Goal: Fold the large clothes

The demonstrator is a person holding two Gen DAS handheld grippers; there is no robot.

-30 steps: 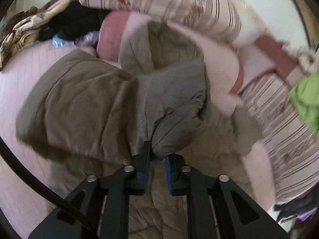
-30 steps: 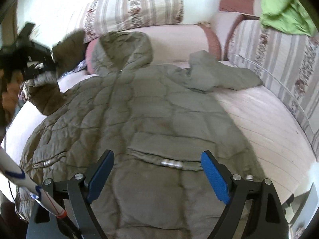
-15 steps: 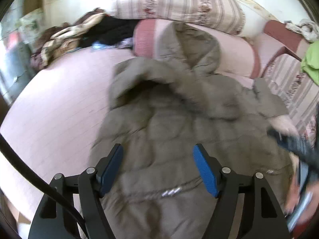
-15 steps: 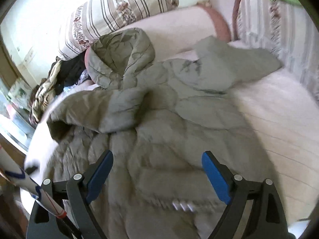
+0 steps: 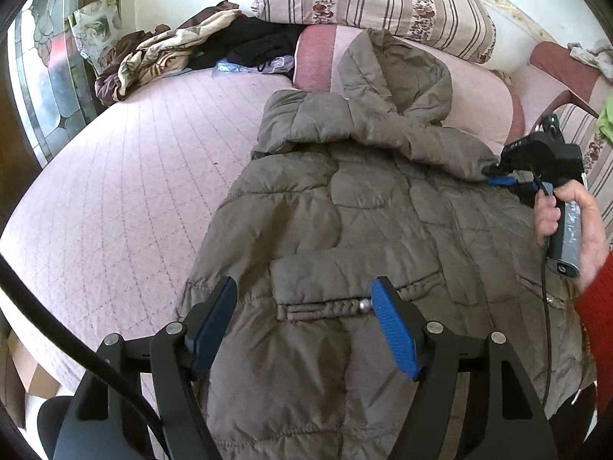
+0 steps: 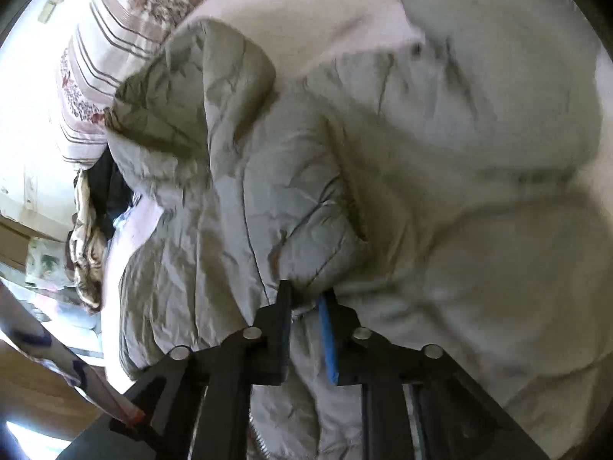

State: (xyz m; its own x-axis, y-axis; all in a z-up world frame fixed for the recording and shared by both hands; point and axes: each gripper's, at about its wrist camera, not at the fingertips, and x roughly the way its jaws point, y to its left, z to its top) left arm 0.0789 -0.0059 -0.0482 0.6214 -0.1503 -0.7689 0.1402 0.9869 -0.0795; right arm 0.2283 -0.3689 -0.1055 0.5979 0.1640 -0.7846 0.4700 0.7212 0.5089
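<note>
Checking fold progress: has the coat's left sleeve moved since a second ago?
Yes. The sleeve, then held up at the left gripper, now lies folded across the coat below the striped pillow, toward the right gripper.

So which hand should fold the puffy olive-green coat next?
Right. The right gripper is closing on the puffy olive-green coat at its folded sleeve; the left gripper hovers open, holding nothing.

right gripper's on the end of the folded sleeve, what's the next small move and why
Probably lift the sleeve slightly with the right gripper, whose jaws are closing on its end. The sleeve already crosses the coat; the left gripper hovers open.
</note>
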